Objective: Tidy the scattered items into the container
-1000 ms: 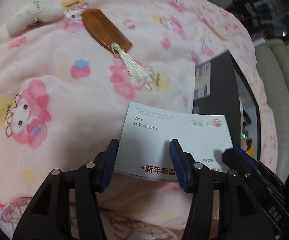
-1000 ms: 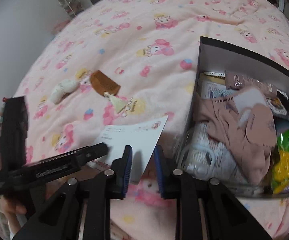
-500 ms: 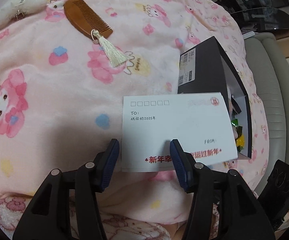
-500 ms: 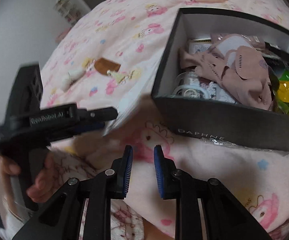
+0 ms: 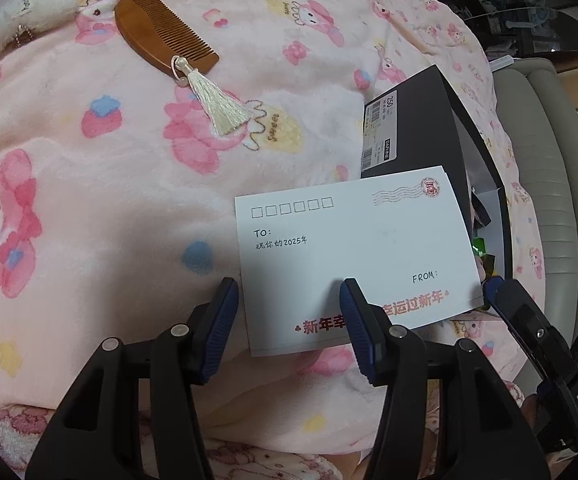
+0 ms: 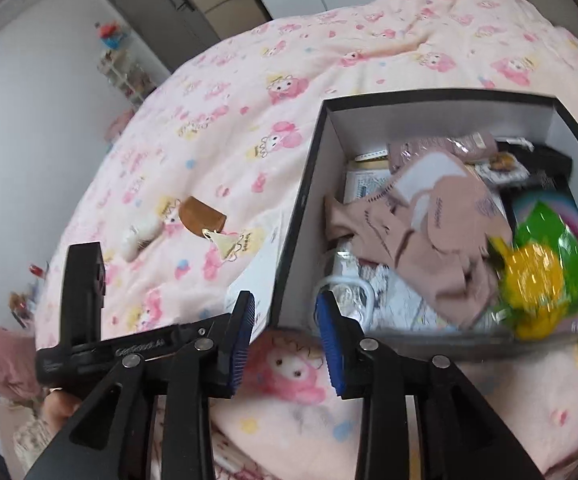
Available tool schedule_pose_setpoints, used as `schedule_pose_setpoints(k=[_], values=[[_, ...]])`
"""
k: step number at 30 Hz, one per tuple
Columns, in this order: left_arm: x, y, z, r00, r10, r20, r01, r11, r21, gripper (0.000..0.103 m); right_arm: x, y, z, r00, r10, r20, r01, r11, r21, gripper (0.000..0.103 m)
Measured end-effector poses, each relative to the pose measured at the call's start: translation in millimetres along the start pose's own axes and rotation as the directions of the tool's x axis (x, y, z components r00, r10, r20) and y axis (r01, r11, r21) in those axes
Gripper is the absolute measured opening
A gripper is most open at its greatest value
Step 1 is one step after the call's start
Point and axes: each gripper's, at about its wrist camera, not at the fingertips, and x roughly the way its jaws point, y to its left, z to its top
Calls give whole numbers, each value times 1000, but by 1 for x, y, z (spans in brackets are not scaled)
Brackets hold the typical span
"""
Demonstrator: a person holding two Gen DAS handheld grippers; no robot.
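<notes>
Wooden comb [image 5: 165, 34] well beyond the left finger, left gripper [image 5: 289, 304] pinching the white envelope [image 5: 353, 256] edge-on between its pads, black box [image 5: 429, 128] past the right finger, right gripper [image 6: 285, 320] jaws just opening, nothing between.

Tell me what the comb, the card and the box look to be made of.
Comb: likely wood, warm brown with a smooth satin sheen; a cream thread tassel hangs from it. Card: white paper or thin card stock, matte, printed, staying flat. Box: seemingly cardboard, dark outside, white inside, with thin straight walls and a stuck-on barcode label.
</notes>
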Motion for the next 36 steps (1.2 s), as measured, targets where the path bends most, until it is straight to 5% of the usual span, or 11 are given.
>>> schedule_pose_setpoints(k=[4, 9, 15, 20, 29, 32, 36], values=[[-3, 2, -1, 1000, -22, -5, 22, 1000, -2, 53, 12, 10, 2, 1000, 16, -27, -17, 999, -36, 29], [-5, 1, -3, 999, -38, -5, 38, 999, 2, 53, 14, 22, -7, 996, -84, 0, 84, 991, -107, 17], [-8, 0, -6, 1000, -28, 0, 28, 1000, 3, 53, 3, 32, -15, 998, -49, 24, 52, 990, -132, 11], [-59, 11, -5, 982, -11, 190, 25, 997, -70, 53, 1, 51, -18, 999, 33, 15, -31, 988, -152, 10], [-130, 26, 12, 956, -99, 277, 115, 992, -43, 58, 26, 117, -20, 993, 111, -32, -115, 946, -304, 10], [-141, 42, 11, 931, -48, 361, 95, 989, -114, 57, 51, 124, -29, 985, 126, -119, -158, 937, -313, 10], [-142, 51, 15, 914, 102, 394, -49, 989, -141, 57, 70, 119, -41, 974, 124, -191, -177, 939, -295, 10]])
